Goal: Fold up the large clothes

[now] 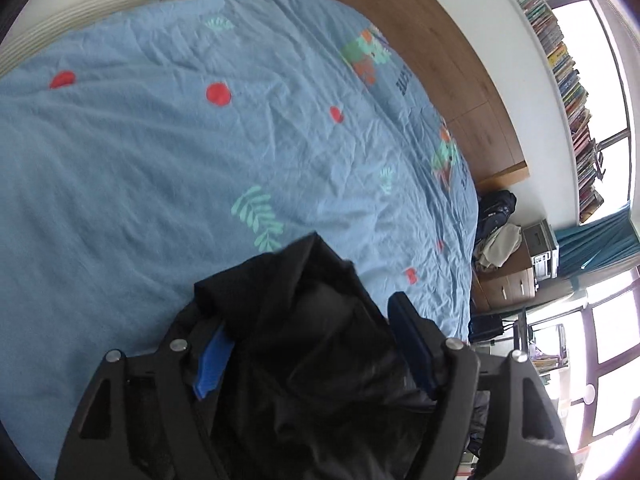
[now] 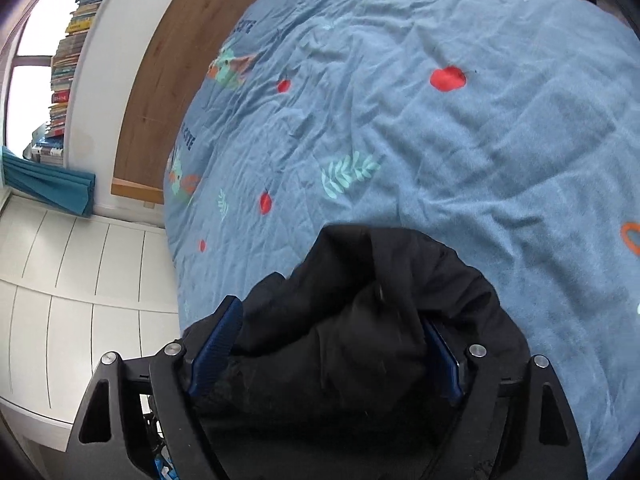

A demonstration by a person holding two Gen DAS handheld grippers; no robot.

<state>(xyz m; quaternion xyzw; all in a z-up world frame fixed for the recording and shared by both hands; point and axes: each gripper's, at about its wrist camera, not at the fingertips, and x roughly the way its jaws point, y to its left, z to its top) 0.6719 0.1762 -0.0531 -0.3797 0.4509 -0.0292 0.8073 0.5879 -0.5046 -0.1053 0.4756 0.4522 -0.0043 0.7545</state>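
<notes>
A black garment [image 1: 316, 320] fills the space between the blue pads of my left gripper [image 1: 312, 312], which is shut on a thick bunch of it above the blue bedspread [image 1: 200, 152]. In the right wrist view the same black garment [image 2: 360, 320] is bunched between the pads of my right gripper [image 2: 332, 316], which is shut on it too. The fabric hangs over both grippers and hides the fingertips. The rest of the garment is out of view below the cameras.
The bed is covered by a wrinkled blue sheet with red dots and green leaves. A wooden headboard [image 1: 452, 64] stands at the far side. A bedside cabinet with clothes [image 1: 500, 248], bookshelves [image 1: 560, 60] and white drawers [image 2: 80, 260] flank the bed.
</notes>
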